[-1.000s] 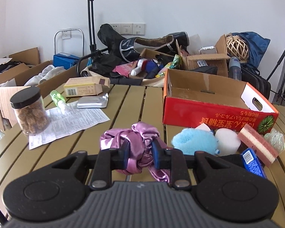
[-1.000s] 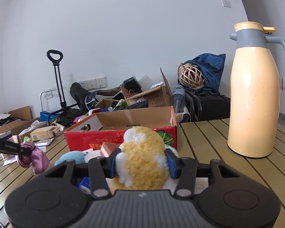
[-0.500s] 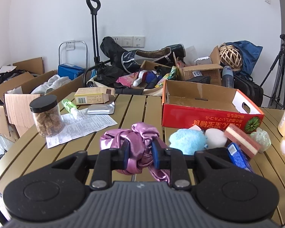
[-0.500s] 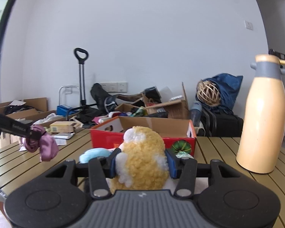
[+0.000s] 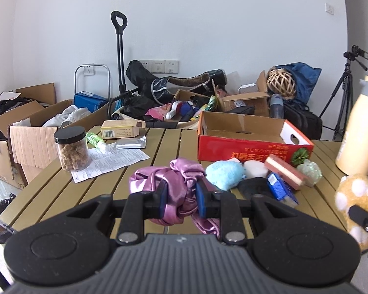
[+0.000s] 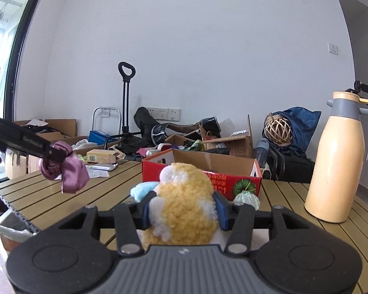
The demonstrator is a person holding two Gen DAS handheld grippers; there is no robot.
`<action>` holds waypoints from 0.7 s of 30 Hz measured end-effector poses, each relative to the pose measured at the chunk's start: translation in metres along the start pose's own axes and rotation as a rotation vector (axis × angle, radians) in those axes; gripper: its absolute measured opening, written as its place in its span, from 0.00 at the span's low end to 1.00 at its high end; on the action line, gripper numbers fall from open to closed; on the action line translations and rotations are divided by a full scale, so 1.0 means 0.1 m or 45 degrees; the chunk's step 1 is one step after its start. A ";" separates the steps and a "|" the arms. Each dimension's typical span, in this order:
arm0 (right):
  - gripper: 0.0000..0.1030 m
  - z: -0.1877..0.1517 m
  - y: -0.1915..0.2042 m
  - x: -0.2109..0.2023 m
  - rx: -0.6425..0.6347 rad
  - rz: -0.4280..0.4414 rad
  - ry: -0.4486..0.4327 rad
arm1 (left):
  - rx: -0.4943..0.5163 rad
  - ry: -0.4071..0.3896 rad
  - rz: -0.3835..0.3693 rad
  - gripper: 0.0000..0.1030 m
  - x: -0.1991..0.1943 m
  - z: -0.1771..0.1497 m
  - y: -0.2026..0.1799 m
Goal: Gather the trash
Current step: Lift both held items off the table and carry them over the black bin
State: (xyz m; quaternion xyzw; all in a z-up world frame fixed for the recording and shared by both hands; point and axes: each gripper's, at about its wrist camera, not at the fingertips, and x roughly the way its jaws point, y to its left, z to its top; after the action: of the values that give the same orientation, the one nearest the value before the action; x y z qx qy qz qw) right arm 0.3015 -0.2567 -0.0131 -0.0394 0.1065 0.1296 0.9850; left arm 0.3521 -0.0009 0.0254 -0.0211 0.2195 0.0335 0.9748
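The left hand-held gripper (image 5: 180,197) was clamped on a crumpled purple satin cloth (image 5: 169,186), its blue pads pressing the fabric from both sides; in the right wrist view the same cloth (image 6: 68,169) hung clear above the slatted worktop (image 6: 105,186) at about nine o'clock, pinched at the tip of the left hand-held gripper (image 6: 54,154). The right hand-held gripper (image 6: 184,210) gripped a fluffy yellow-and-white plush toy (image 6: 184,210) between its pads, and that toy (image 5: 355,196) showed at about four o'clock in the left wrist view. On the worktop beyond the cloth lay a light blue fluffy ball (image 5: 224,174), a white sponge (image 5: 255,169), a pink-and-cream sponge block (image 5: 284,171), a blue packet (image 5: 278,187) and a pale green mesh ball (image 5: 309,169), all just in front of an open red cardboard box (image 5: 252,147) at about one o'clock. At ten o'clock stood a black-lidded jar of brown snacks (image 5: 72,148) on a printed paper sheet (image 5: 110,161), with a green bottle (image 5: 95,139) and a foil blister pack (image 5: 130,143) near it. A cream thermos jug (image 6: 341,159) stood upright at three o'clock in the right wrist view. A bin lined with a bag (image 6: 14,227) sat below the worktop's edge at about eight o'clock.
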 end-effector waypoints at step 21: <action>0.47 -0.31 0.20 -0.83 0.105 0.086 0.133 | 0.028 0.005 -0.078 0.23 -1.02 -0.62 0.15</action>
State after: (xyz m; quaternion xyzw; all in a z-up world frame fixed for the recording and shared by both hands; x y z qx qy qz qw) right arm 0.2118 -0.2616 -0.0263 -0.0017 0.1642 0.1561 0.9740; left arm 0.2325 0.0047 0.0134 -0.0173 0.2211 0.0011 0.9751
